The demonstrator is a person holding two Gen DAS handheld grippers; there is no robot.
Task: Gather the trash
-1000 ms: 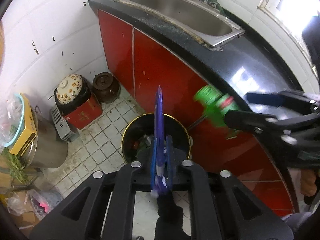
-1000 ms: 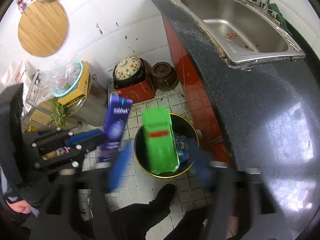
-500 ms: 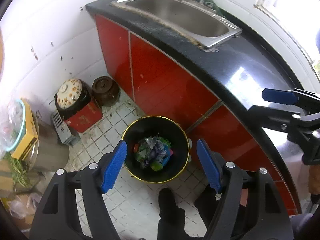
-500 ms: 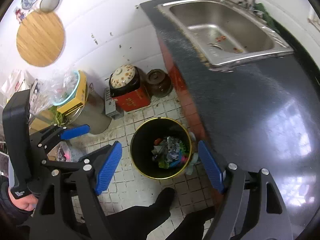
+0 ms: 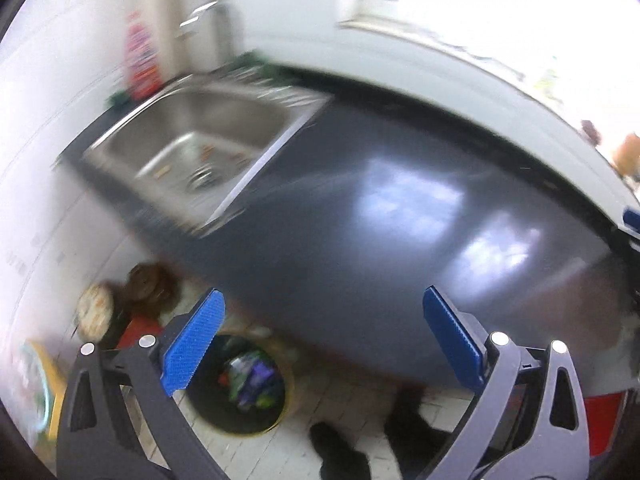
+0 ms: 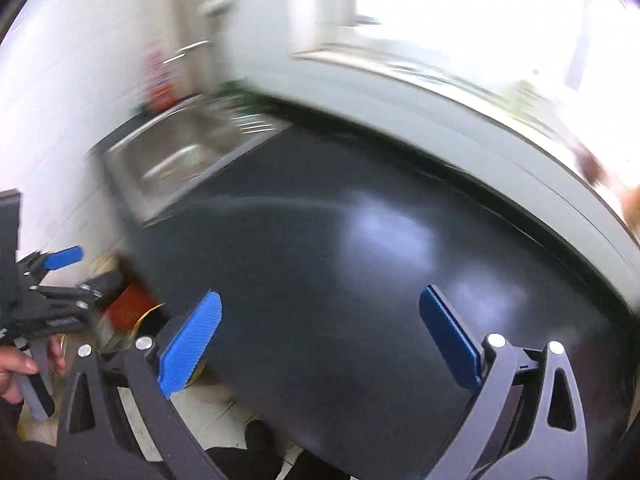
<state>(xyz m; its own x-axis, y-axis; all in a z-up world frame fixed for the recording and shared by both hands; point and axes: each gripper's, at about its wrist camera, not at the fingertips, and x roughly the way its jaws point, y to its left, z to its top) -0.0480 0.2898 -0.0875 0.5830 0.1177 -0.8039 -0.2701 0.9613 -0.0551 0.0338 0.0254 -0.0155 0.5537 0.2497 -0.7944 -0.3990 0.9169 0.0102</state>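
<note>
Both views are motion-blurred. My left gripper (image 5: 322, 338) is open and empty, pointing over the edge of the black counter (image 5: 380, 216). Below it on the floor stands the black trash bin with a gold rim (image 5: 276, 424), holding green and purple wrappers (image 5: 250, 380). My right gripper (image 6: 320, 338) is open and empty above the black counter (image 6: 360, 240). The left gripper also shows at the left edge of the right wrist view (image 6: 60, 276), open. Only a sliver of the bin rim (image 6: 150, 312) shows there.
A steel sink (image 5: 200, 148) is set in the counter's far left, with a red bottle (image 5: 140, 60) behind it. A bright window lies beyond the counter. A floral-lidded pot (image 5: 94, 312) and a brown jar (image 5: 146, 282) stand on the tiled floor. My shoes (image 5: 340, 452) are by the bin.
Both grippers let go of the purple and green wrappers, which dropped into the bin. Both have since swung up and right from the bin toward the counter and window.
</note>
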